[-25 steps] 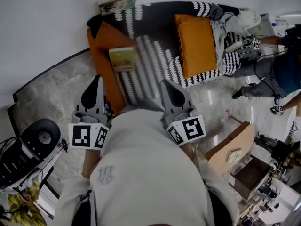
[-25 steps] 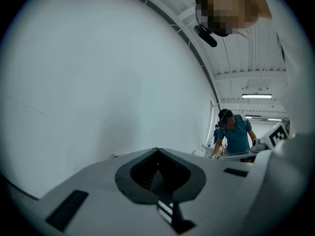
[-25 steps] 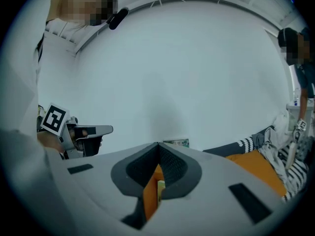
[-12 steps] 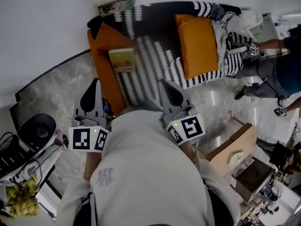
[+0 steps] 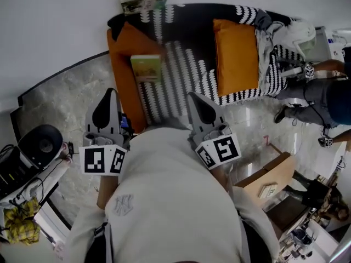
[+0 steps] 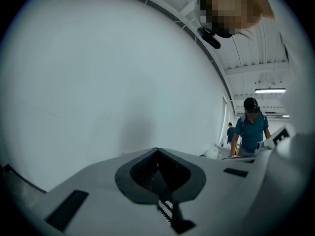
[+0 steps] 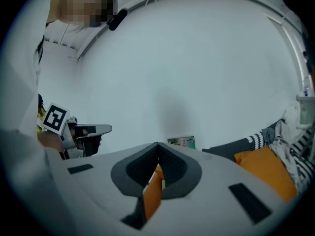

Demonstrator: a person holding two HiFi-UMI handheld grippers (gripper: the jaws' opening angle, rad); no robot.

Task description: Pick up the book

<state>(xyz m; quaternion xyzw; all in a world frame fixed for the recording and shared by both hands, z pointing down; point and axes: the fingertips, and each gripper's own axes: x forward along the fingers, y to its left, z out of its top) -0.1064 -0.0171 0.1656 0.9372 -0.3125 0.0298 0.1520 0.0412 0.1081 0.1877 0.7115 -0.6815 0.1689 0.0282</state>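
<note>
Head view: thin green-yellow paperback book (image 5: 146, 68) lies flat on orange cushion (image 5: 120, 78), left end of black-&-white patterned sofa (image 5: 181, 64). L gripper (image 5: 105, 111) & R gripper (image 5: 202, 109) both well short of it. Left gripper view: jaws pressed together, nothing btwn; white wall (image 6: 98, 82) ahead. Right gripper view: jaws likewise clenched, empty.

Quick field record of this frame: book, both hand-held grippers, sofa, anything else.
book: lies flat on the sofa, untouched
sofa: black-and-white throw, orange cushion
left hand-held gripper: shut, empty, short of the sofa
right hand-held gripper: shut, empty, short of the sofa
second printed item: against the wall behind the sofa
other person: at the sofa's right end
</note>
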